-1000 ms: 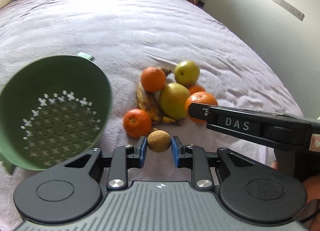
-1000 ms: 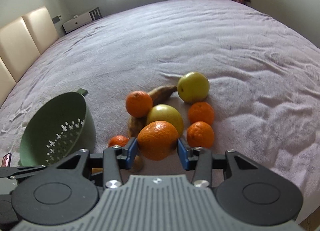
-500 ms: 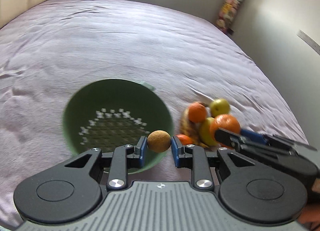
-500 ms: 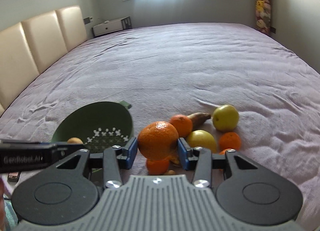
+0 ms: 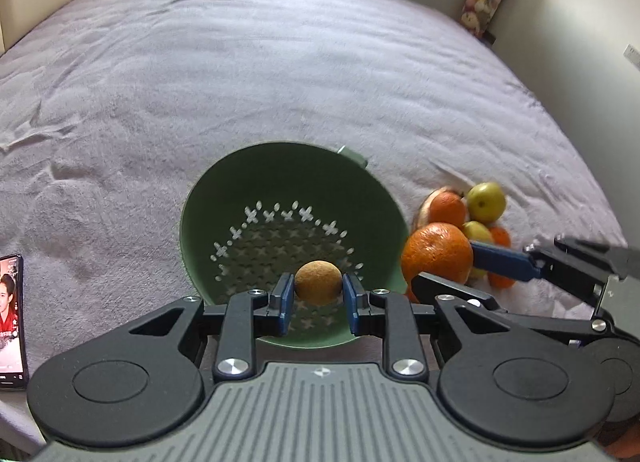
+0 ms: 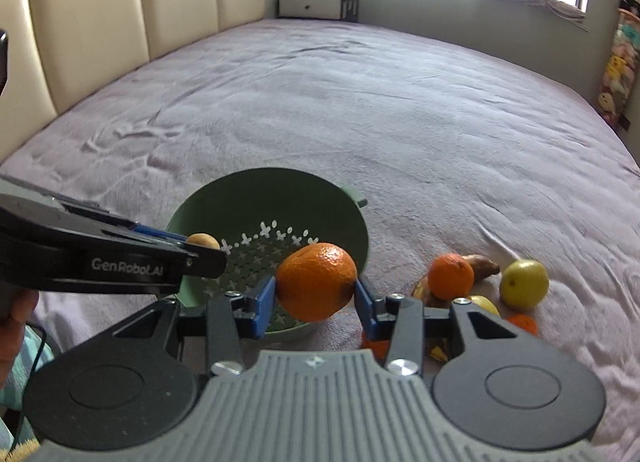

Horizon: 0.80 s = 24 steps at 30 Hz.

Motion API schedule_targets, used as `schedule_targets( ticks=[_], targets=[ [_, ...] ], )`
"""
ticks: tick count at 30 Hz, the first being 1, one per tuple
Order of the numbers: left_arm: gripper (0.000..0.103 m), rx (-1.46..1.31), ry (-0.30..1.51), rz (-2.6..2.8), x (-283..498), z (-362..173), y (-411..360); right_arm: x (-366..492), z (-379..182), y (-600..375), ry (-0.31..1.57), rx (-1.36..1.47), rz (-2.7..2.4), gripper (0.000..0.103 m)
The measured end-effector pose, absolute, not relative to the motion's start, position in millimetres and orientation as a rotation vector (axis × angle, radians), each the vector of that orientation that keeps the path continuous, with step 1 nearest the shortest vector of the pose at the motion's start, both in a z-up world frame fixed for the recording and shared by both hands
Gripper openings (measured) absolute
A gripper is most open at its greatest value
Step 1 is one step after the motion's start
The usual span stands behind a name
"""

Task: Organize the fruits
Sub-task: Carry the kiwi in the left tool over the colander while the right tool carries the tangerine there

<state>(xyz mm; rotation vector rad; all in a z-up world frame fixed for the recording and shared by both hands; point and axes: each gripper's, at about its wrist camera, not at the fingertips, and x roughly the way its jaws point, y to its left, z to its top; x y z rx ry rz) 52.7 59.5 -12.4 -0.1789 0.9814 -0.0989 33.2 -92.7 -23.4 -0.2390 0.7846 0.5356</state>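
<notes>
I've got the small brown fruit (image 5: pixel 318 282) pinched between the blue pads of my left gripper (image 5: pixel 317 296), jaws nearly closed on it, and it hangs right over the perforated floor of the green colander (image 5: pixel 240 189). From my right wrist view that same little fruit (image 6: pixel 203 240) peeks out past the tip of the left gripper (image 6: pixel 192 252), just inside the colander's (image 6: pixel 264 189) near-left rim.

In my right gripper (image 6: pixel 316 294) sits the big orange (image 6: pixel 316 282), clamped snugly between the pads, jaws set narrow around it. It hovers at the colander's near-right rim, partly over the bowl. From the left wrist view the big orange (image 5: pixel 437 254) shows just right of the colander, held by the right gripper (image 5: pixel 444 262) coming in from the right edge.

The colander itself rests on the mauve bedspread (image 5: pixel 280 81), close to the near edge of the bed, its little handle tab pointing toward the far side.

Off to the right of the colander lies the remaining pile: a smaller orange (image 6: pixel 451 276), a browned banana (image 6: pixel 482 264) behind it, a green-yellow apple (image 6: pixel 524 284) furthest right, a second yellowish fruit (image 6: pixel 484 304) tucked behind my gripper's arm, and another small orange (image 6: pixel 522 322) nearer the bed's edge. They sit bunched together, touching or nearly so.

At the near-left edge a phone (image 5: pixel 11 318) lies with its screen lit. A cream padded headboard (image 6: pixel 120 21) runs along the left side of the bed.
</notes>
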Motion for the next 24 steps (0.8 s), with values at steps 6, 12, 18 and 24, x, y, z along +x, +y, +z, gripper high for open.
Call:
schedule_targets(
  ticks=[6, 12, 18, 24],
  targets=[
    [0.029, -0.153, 1.033, -0.086, 68, -25, 64, 56, -38, -71, 0.871, -0.326, 0.604, 0.041],
    [0.029, -0.121, 1.077, -0.063, 83, -39, 65, 79, -55, -56, 0.941, -0.401, 0.660, 0.040],
    [0.029, -0.107, 1.120, -0.048, 95, -54, 65, 97, -73, -44, 1.007, -0.451, 0.711, 0.040],
    [0.029, -0.088, 1.160, -0.039, 103, -68, 63, 109, -89, -38, 1.059, -0.468, 0.740, 0.040]
  ],
)
